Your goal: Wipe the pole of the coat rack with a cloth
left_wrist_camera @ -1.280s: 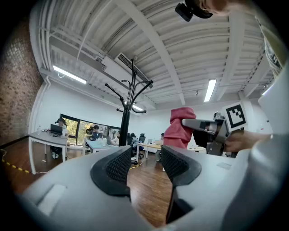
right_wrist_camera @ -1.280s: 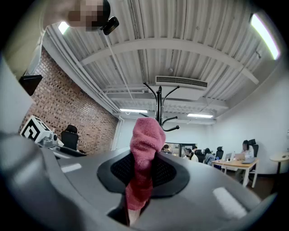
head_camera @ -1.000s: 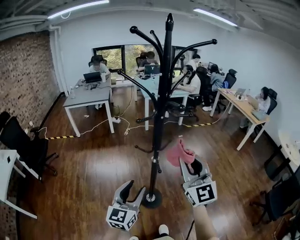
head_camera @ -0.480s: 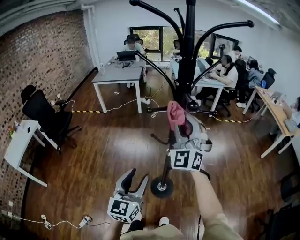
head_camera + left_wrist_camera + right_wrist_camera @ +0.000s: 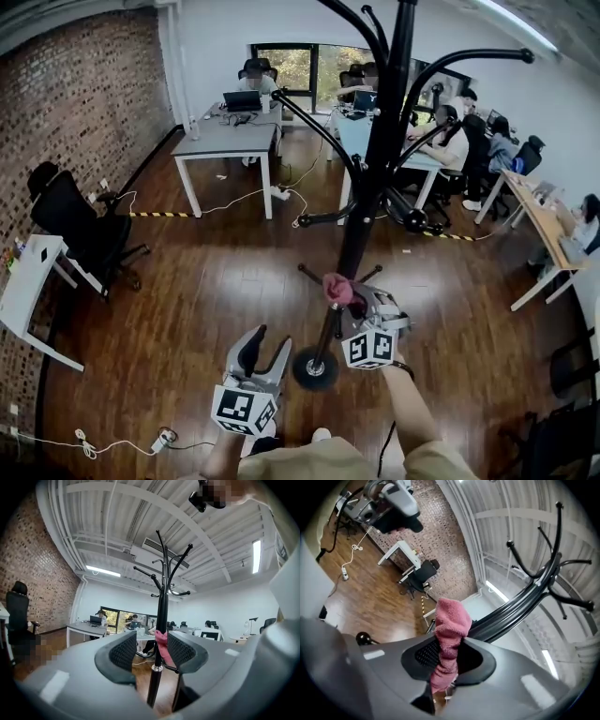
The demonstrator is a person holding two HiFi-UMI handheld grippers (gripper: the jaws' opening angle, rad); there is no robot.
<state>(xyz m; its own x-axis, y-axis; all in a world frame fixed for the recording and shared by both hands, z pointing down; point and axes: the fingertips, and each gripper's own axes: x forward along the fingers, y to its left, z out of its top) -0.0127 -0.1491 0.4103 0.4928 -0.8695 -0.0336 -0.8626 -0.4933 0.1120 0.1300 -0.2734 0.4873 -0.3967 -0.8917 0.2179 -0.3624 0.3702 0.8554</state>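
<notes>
Head view: a black coat rack [image 5: 367,192] is seen from above, standing on a dark wooden floor [image 5: 187,300] with both grippers low beside it.
Pole: the pole [image 5: 361,225] rises from a round base [image 5: 314,368], and curved hooks branch off its upper part.
Cloth: a pink cloth [image 5: 337,288] is held against the lower part of the pole, a little above the base; it also appears on the pole in the left gripper view [image 5: 161,641].
Right gripper: the right gripper [image 5: 349,298] is closed on the cloth. In the right gripper view its jaws [image 5: 449,656] are clamped on the folded cloth [image 5: 450,625], a bunch of which stands out above them, with the pole [image 5: 520,606] just behind.
Left gripper: the left gripper [image 5: 264,345] is held to the left of the base, clear of the rack. Its jaws [image 5: 154,651] are spread wide and nothing is gripped; the pole [image 5: 161,616] is seen only farther off through the gap.
Surroundings: a brick wall [image 5: 84,103] is at the left, with a black office chair [image 5: 75,225] and a white table [image 5: 23,291] near it. Desks [image 5: 225,141] with seated people are ranged beyond the rack.
</notes>
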